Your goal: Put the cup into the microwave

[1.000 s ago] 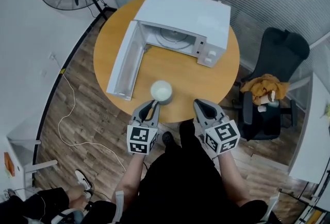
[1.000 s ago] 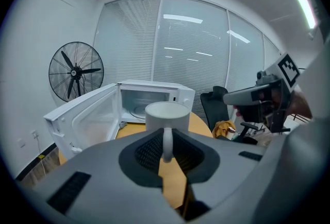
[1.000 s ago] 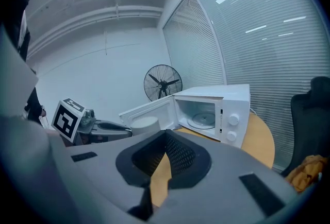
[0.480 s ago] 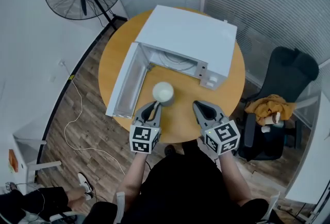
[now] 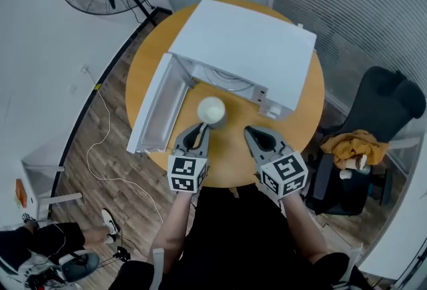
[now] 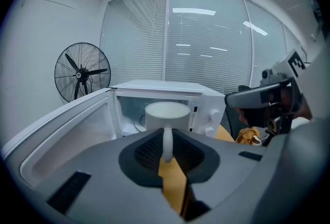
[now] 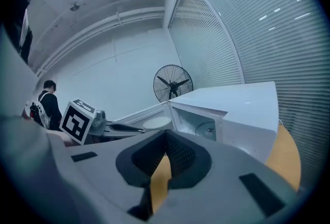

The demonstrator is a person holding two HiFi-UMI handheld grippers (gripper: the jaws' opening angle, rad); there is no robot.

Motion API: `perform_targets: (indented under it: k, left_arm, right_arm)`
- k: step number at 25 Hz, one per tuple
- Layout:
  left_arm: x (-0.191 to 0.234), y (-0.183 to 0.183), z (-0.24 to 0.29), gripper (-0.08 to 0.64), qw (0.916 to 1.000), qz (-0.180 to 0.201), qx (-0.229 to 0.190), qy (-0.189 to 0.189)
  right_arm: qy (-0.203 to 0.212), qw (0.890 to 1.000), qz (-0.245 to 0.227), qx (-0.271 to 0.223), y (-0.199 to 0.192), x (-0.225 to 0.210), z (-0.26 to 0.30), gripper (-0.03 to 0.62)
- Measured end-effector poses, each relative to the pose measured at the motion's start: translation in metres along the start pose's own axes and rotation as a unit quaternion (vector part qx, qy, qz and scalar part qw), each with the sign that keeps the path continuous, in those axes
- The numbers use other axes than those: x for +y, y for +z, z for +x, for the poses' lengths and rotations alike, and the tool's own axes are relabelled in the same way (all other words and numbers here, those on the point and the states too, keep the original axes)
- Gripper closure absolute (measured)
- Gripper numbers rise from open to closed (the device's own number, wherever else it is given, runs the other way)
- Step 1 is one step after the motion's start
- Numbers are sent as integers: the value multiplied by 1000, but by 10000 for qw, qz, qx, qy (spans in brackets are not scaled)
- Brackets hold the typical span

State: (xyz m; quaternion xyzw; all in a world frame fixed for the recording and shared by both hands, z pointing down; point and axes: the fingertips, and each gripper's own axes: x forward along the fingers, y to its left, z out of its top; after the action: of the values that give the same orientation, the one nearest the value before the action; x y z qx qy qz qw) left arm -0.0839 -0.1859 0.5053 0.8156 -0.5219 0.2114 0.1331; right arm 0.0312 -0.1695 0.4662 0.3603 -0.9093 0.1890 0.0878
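1. The left gripper is clamped on the handle of the white cup.
2. The cup is near the middle of the round table, just before the cavity of the microwave.
3. The microwave door hangs open toward the table's left edge.
4. The right gripper has its jaws together with nothing between them, over the table's near edge.

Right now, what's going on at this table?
A person works two handheld grippers. The left gripper is shut on the handle of a white cup, holding it upright just in front of the microwave, whose door stands open. The cup is not yet inside. The right gripper is shut and empty beside it.
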Motion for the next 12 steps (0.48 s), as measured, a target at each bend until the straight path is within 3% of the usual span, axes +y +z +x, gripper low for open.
perform_targets:
  k: [12]
  left_arm:
    - [13, -7, 32, 518, 9999, -5, 124, 78]
  right_arm:
    - [187, 9995, 107, 246, -13, -9, 23, 583]
